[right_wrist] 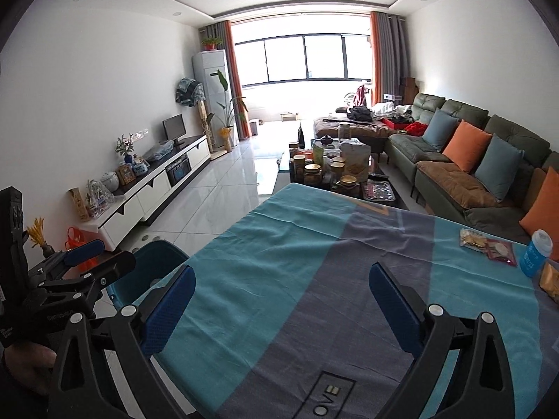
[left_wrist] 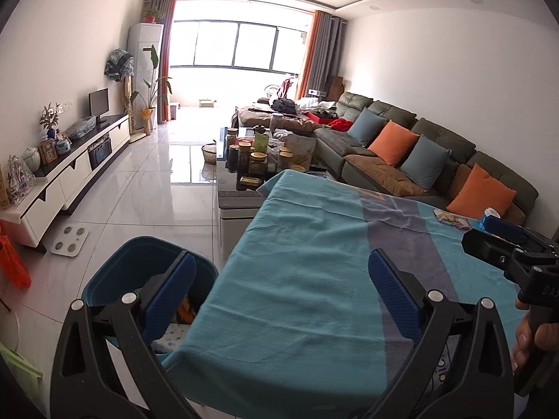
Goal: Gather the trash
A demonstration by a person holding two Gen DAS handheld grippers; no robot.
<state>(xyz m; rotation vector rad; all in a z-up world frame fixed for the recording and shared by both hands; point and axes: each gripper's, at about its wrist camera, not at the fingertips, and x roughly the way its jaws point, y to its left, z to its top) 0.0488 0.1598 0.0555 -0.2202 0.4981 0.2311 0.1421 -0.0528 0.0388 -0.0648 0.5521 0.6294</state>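
Both grippers, left [left_wrist: 279,289] and right [right_wrist: 281,300], hover level over the tablecloth [right_wrist: 314,262], jaws apart.

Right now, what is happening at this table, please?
A person is clearing trash from a table covered with a blue cloth. Both grippers are open and hold nothing: the left gripper hangs over the left edge, above a blue bin that already has some trash in it, and the right gripper hangs over the middle. Snack wrappers, a blue cup and a yellow packet still lie at the far right.
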